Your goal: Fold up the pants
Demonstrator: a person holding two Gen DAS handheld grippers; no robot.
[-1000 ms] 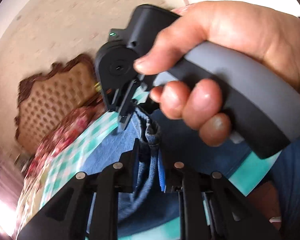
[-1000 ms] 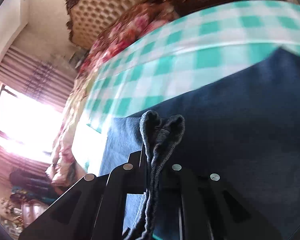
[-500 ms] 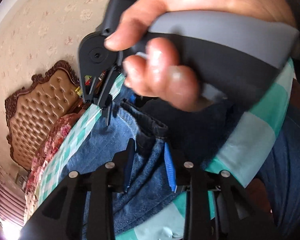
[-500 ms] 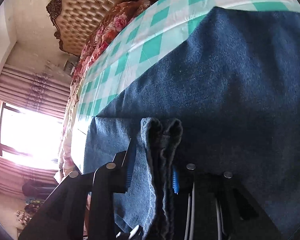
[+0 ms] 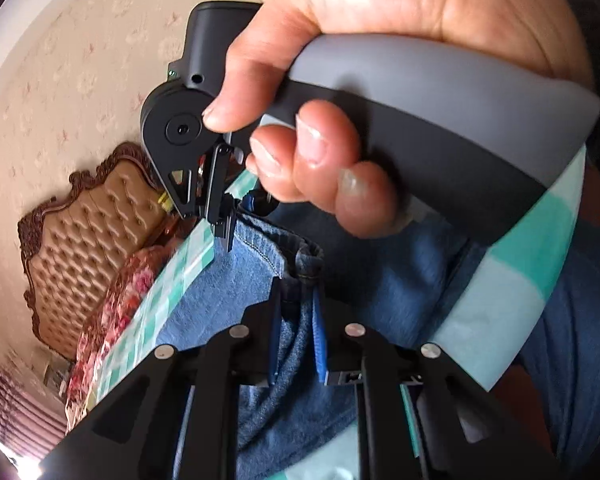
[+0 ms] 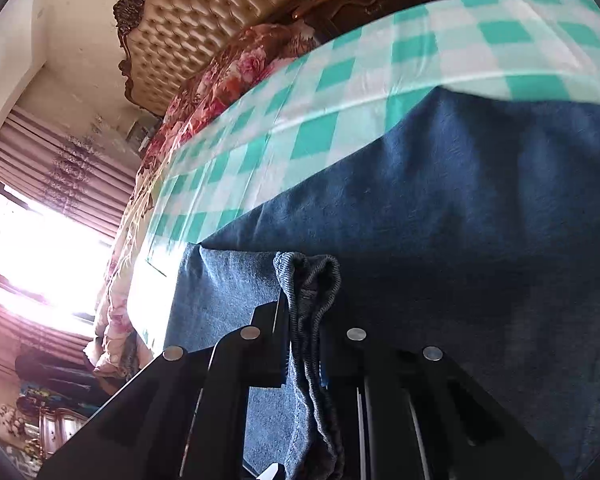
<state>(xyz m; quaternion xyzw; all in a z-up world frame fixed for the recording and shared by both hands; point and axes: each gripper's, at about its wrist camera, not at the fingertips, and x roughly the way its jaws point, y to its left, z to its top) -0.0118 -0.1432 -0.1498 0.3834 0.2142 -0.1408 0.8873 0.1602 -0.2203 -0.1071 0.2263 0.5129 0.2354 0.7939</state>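
Denim pants (image 6: 480,220) pinched at bunched hem by right gripper (image 6: 304,344), left gripper (image 5: 296,336) closing on waistband; uneven pull risking slipped, skewed fold

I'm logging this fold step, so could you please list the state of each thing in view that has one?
Left gripper: closing, denim between its fingers.
Right gripper: shut on a bunched hem of the jeans.
Jeans: spread on the checked cloth, edges lifted in both grippers.
Checked cloth: laid flat under the jeans.
Curtains: drawn open, window bright.
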